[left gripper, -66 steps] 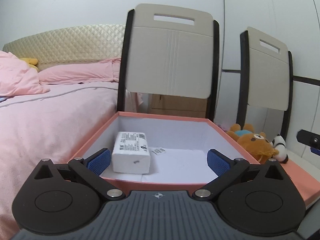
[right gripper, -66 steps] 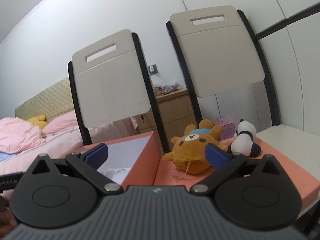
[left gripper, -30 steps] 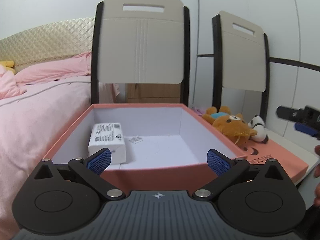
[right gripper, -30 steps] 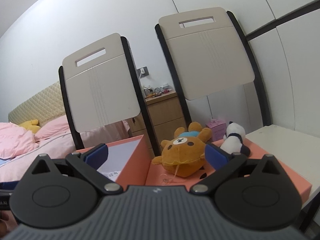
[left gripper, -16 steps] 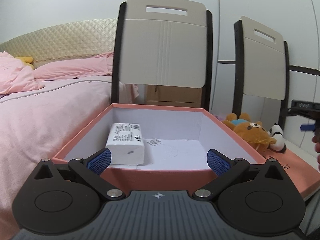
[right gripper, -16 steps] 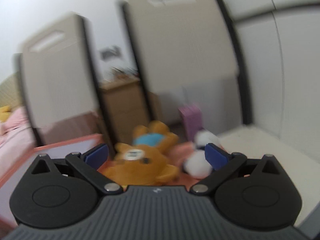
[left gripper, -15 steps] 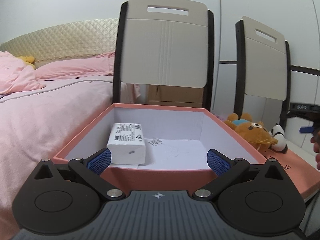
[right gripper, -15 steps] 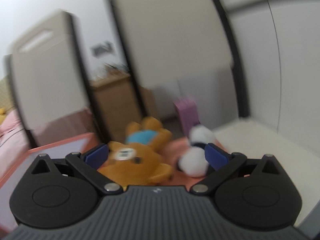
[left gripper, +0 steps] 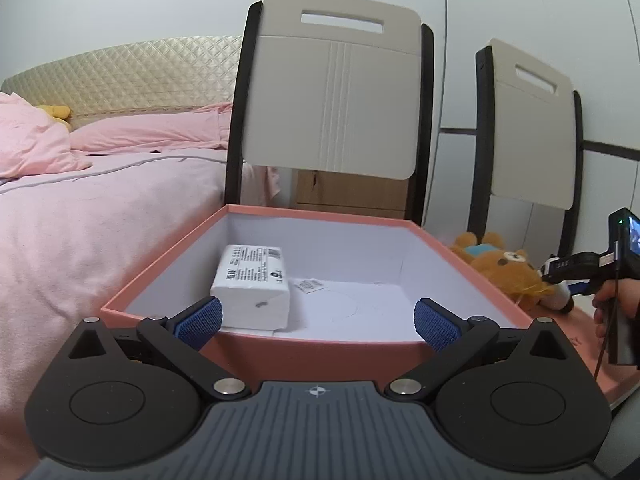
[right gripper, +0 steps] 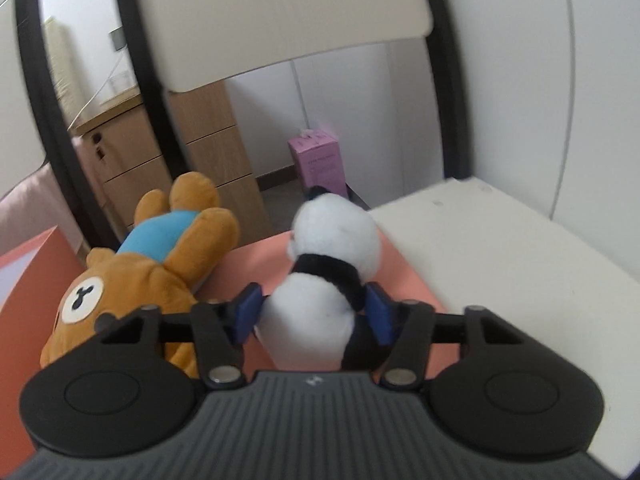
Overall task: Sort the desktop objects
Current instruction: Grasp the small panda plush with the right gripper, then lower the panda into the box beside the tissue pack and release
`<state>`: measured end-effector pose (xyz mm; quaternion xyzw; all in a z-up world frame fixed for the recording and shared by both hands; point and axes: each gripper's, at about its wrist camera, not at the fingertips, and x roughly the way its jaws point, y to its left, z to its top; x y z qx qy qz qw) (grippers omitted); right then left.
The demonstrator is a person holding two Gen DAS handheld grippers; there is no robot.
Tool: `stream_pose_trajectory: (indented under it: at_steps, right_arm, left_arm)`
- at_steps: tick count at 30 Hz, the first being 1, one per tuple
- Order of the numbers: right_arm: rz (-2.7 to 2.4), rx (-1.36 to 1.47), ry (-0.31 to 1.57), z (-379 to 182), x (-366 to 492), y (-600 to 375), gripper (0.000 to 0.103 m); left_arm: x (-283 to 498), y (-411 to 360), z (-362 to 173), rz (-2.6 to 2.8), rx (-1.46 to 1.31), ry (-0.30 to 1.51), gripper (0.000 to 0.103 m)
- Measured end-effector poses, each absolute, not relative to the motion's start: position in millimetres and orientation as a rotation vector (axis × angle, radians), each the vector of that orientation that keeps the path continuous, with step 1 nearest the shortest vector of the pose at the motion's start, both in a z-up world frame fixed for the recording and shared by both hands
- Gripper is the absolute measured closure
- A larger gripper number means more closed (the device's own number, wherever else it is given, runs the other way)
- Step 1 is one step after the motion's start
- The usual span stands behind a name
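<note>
gripping one panda plush (right gripper: 328,280) in the right tongs (right gripper: 312,314), blue pads pressing both its sides, over the pink lid (right gripper: 260,264) and just beside one brown bear plush (right gripper: 148,276). holding the left tongs (left gripper: 316,320) spread wide and empty before one pink box (left gripper: 304,346), containing one white tissue pack (left gripper: 252,288) and one small tag (left gripper: 308,285).

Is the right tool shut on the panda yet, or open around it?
Shut on it: the right tool has both blue pads pressed into the panda, which lies on the pink lid.
</note>
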<state>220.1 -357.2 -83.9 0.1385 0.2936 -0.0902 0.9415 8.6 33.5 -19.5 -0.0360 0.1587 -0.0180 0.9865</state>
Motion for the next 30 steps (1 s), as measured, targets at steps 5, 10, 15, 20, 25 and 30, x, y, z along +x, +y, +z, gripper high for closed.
stream_pose_trajectory:
  at_steps: [5,10,15,20,25,30]
  right_arm:
    - [-0.194,0.249,0.527,-63.8,204.0,-355.7,0.053]
    - [-0.065,0.211,0.43,-10.1,180.7,-323.2,0.053]
    - [0.208,0.109,0.478,43.2,189.8,-247.0,0.052]
    - [0.404,0.007,0.697,43.3,230.6,-155.8,0.052]
    - [0.462,-0.126,0.884,6.9,270.8,-78.4,0.052]
    - [0.443,-0.218,0.953,-24.5,303.8,-38.9,0.052]
  left_arm:
    - [6.1,30.5,-18.7,-0.023,-0.062,0.305,0.0]
    - [3.0,30.3,-16.2,-0.002,-0.059,0.288,0.0]
    - [-2.8,35.2,-10.5,0.016,-0.071,0.248,0.0]
    - [-6.4,48.8,-5.5,0.027,-0.127,0.217,0.0]
    - [-5.5,63.5,-3.4,0.007,-0.194,0.22,0.0]
    - [-4.1,68.8,-4.1,-0.004,-0.217,0.225,0.0]
